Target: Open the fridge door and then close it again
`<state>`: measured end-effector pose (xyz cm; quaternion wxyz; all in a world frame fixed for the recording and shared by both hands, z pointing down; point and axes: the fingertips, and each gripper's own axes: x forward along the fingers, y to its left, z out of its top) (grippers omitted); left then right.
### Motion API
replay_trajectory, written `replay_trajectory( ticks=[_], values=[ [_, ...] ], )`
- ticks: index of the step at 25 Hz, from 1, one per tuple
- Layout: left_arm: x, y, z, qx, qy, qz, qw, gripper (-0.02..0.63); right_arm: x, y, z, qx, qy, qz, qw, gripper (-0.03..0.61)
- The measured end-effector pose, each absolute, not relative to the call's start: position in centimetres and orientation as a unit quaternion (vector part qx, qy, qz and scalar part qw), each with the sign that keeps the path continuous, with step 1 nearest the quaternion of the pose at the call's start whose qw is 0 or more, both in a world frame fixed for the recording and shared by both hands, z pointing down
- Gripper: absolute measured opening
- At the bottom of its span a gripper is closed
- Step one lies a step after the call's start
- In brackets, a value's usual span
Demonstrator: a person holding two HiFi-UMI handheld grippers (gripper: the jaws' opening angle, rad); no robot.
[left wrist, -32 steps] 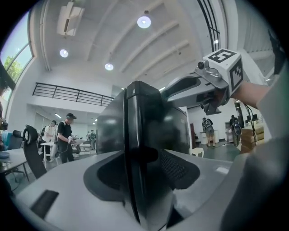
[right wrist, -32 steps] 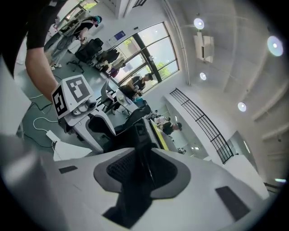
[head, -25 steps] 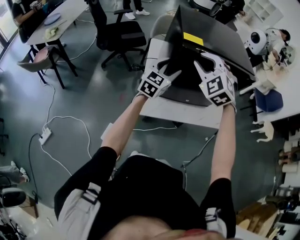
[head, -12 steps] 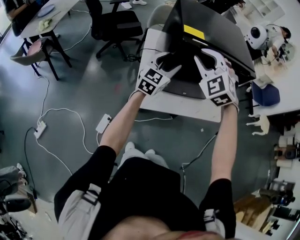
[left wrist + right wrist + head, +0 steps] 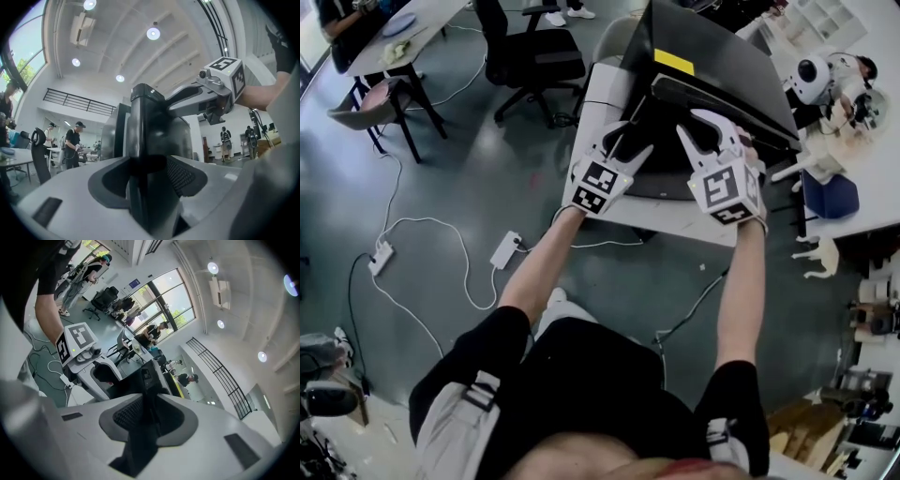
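A black fridge (image 5: 727, 61) with a yellow label (image 5: 673, 62) stands on a white table (image 5: 675, 220), seen from above in the head view. Its dark door (image 5: 675, 122) faces me, its top edge standing slightly off the body. My left gripper (image 5: 623, 150) and right gripper (image 5: 711, 139) both clamp the door's edge, side by side. In the left gripper view the black door edge (image 5: 147, 117) runs upright between the shut jaws of the left gripper (image 5: 147, 166). The right gripper view shows the right gripper (image 5: 146, 411) likewise shut on the door edge (image 5: 143, 378).
A black office chair (image 5: 534, 56) stands left of the fridge table. White cables and power strips (image 5: 504, 249) lie on the grey floor. At the right is a cluttered table with a blue box (image 5: 830, 197) and a white robot head (image 5: 811, 80). People stand in the background.
Both grippers have drawn back toward me with the door edge in them, and the door's top edge now stands further off the fridge body.
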<state>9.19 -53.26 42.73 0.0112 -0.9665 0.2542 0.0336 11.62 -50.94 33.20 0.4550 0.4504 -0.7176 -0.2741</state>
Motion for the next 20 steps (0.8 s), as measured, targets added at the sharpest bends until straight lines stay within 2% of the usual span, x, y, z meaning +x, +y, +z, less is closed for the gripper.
replay_trajectory(
  ticks=[9,20],
  values=[
    [8.6,-41.6,42.6,-0.952,0.304,0.025,0.027,0.221,11.9,-40.6,33.1,0.393,-0.732,-0.345,0.437,0.069],
    [12.9,-23.3,43.0,-0.941,0.333,-0.018,0.061,0.221,16.7,-25.3,33.3,0.335,-0.722,-0.433,0.424,0.075]
  ],
)
